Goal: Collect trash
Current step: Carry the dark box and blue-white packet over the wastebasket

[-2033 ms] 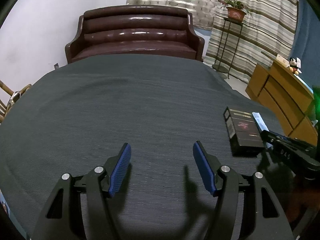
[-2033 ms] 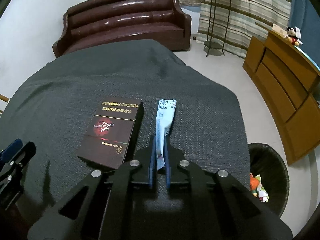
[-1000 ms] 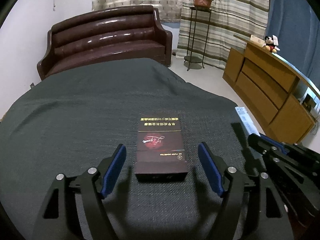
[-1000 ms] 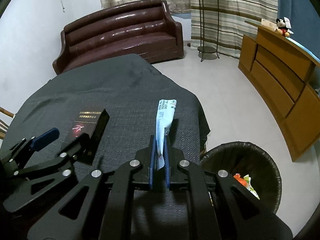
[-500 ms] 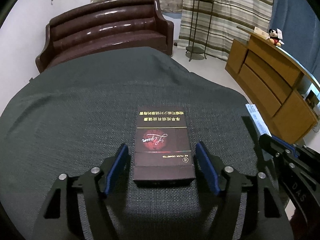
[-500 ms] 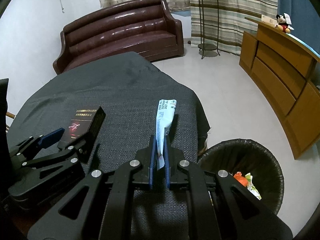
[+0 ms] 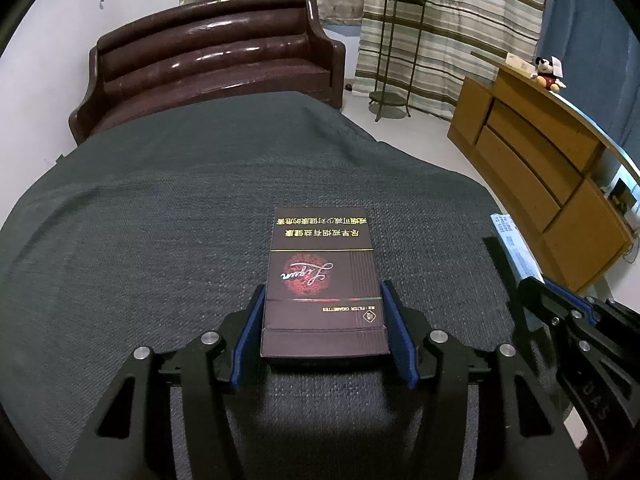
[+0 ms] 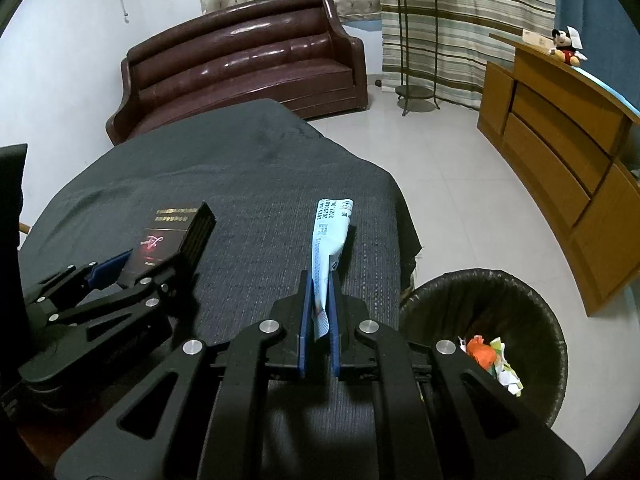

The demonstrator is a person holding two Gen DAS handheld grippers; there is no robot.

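A dark maroon cigarette box (image 7: 322,280) lies on the dark grey table cloth (image 7: 160,220). My left gripper (image 7: 323,330) is shut on its near end, blue pads against both sides. It also shows in the right wrist view (image 8: 168,240), held by the left gripper (image 8: 132,270). My right gripper (image 8: 320,308) is shut on a light blue paper wrapper (image 8: 330,236), held above the table's right edge. The wrapper also shows in the left wrist view (image 7: 514,244). A black trash bin (image 8: 492,340) with crumpled trash inside stands on the floor to the right.
A brown leather sofa (image 7: 208,64) stands behind the table. A wooden cabinet (image 8: 560,140) with a Mickey toy (image 8: 566,46) runs along the right wall. A metal plant stand (image 7: 394,52) stands before striped curtains. White tile floor (image 8: 460,184) lies between table and cabinet.
My left gripper swung right to the cigarette box, moved over it and closed on its sides. My right gripper lifted the wrapper and carried it toward the bin side of the table.
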